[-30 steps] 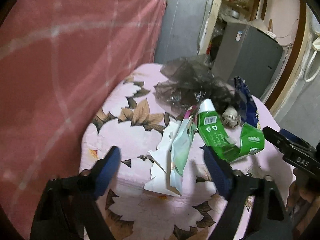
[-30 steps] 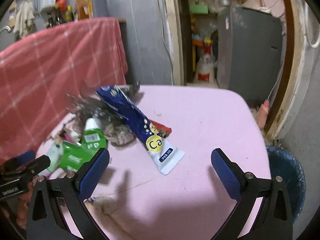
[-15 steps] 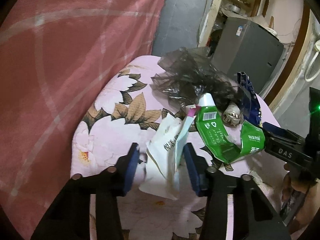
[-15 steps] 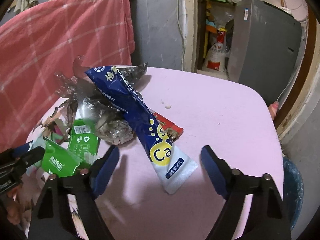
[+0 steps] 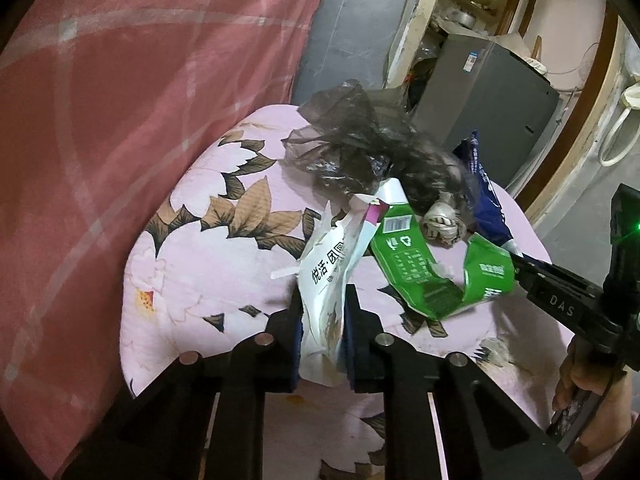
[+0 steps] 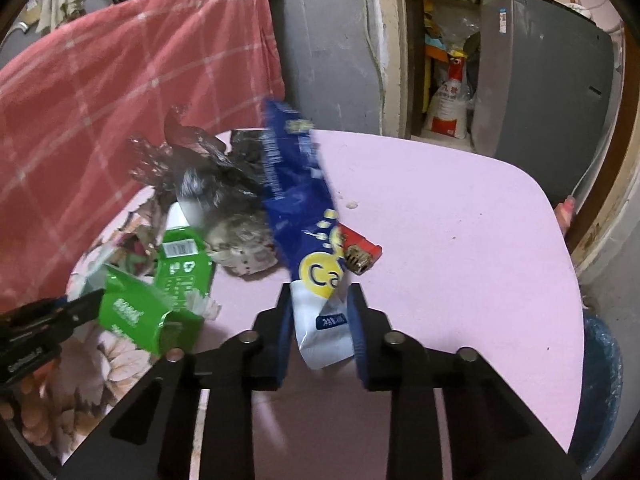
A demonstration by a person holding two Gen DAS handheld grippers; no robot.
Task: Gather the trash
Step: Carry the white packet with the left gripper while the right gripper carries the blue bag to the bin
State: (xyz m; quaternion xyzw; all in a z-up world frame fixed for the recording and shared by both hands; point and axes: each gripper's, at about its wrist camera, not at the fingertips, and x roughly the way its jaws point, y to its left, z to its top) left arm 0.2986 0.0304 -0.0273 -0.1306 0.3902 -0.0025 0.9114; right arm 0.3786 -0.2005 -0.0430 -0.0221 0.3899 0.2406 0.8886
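Your left hand-held gripper (image 5: 323, 332) has just closed on the white wrapper (image 5: 326, 280) and your right hand-held gripper (image 6: 320, 320) on the blue pouch (image 6: 298, 208) — the green carton (image 5: 424, 264), grey bag (image 5: 360, 148) and the rest lie ahead on the table (image 6: 460, 240), nothing binned yet.

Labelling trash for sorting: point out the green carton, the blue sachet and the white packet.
green carton (image 5: 412, 268), left wrist view, printed side panel
blue sachet (image 6: 296, 200), right wrist view, blue middle
white packet (image 5: 326, 280), left wrist view, printed face

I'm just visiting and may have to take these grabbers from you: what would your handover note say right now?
Left gripper: just closed on the white wrapper.
Right gripper: just closed on the blue sachet.
On the pink table: green carton, grey plastic bag, red wrapper.
Done: two pieces gripped.
Left: bin them, perhaps in the blue bin; collect the rest.
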